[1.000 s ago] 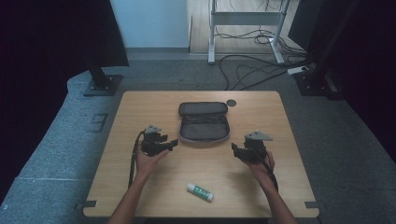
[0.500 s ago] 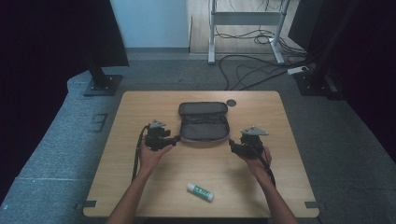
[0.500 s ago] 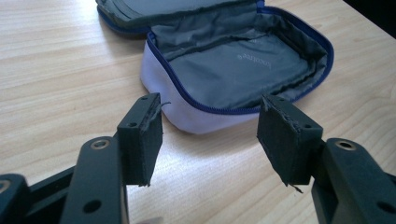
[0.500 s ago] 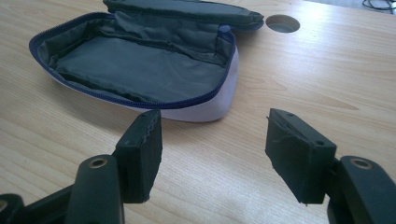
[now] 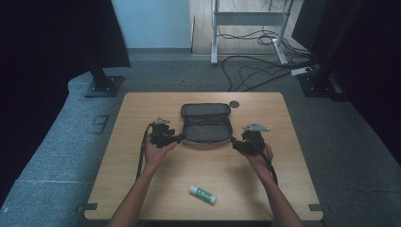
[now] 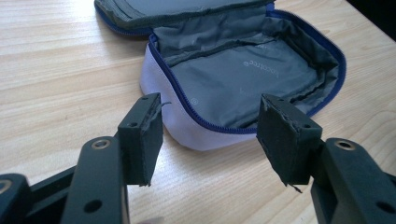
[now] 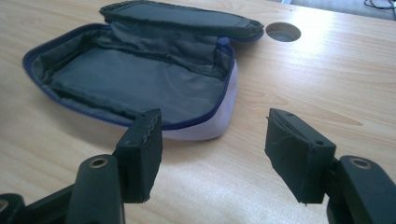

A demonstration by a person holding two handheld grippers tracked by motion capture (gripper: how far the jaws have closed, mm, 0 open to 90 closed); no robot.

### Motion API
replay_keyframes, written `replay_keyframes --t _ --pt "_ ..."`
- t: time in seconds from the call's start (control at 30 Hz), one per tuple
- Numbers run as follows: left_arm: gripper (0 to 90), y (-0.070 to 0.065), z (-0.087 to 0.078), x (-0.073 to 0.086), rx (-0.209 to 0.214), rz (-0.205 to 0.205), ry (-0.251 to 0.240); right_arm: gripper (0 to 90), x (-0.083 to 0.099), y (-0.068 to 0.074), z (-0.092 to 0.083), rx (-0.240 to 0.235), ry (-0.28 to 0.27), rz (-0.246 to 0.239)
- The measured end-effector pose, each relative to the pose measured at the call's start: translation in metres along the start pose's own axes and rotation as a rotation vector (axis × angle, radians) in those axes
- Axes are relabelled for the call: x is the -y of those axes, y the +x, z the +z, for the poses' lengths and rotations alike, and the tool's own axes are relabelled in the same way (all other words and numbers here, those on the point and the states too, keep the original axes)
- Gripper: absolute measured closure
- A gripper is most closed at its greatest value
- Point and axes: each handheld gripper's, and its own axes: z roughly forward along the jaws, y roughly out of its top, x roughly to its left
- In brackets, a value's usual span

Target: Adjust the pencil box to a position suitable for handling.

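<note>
Wooden table (image 5: 142, 189), seen from the high view, carrying every item below. Open zip pouch (image 5: 206, 129), grey lining and blue zip, lid folded back on the far side; it lies between the two tongs, its near corners just ahead of each pair of jaws. Left gripper (image 5: 178, 138), at the pouch's left end: jaws wide apart with nothing between them, pads clear of the fabric, the pouch's pale outer wall (image 6: 187, 126) just beyond the tips. Right gripper (image 5: 235, 142), at the pouch's right end: jaws likewise wide and empty, the pouch corner (image 7: 219, 126) just past the left pad. Glue stick (image 5: 203, 194), lying well behind both grippers, nearer the person. Round hole (image 7: 283, 31) in the tabletop, beyond the right gripper, past the lid
</note>
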Motion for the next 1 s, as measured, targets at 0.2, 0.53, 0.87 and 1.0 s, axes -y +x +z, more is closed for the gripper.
replay_keyframes --t 0.2,0.53,0.87,1.0 --pt "41.0 0.007 0.01 -0.004 -0.014 -0.017 0.014 37.0 -0.005 -0.003 0.013 0.009 0.007 0.011" --pt "42.0 0.005 0.028 -0.009 -0.014 -0.004 0.031 36.8 -0.015 -0.007 0.034 -0.001 0.012 0.004" --pt "41.5 0.006 0.045 -0.013 -0.026 -0.011 0.065 39.3 -0.02 -0.015 0.062 -0.016 0.029 0.053" --pt "41.7 0.008 0.051 -0.014 -0.037 -0.023 0.066 41.0 -0.02 -0.014 0.072 -0.01 0.043 0.05"
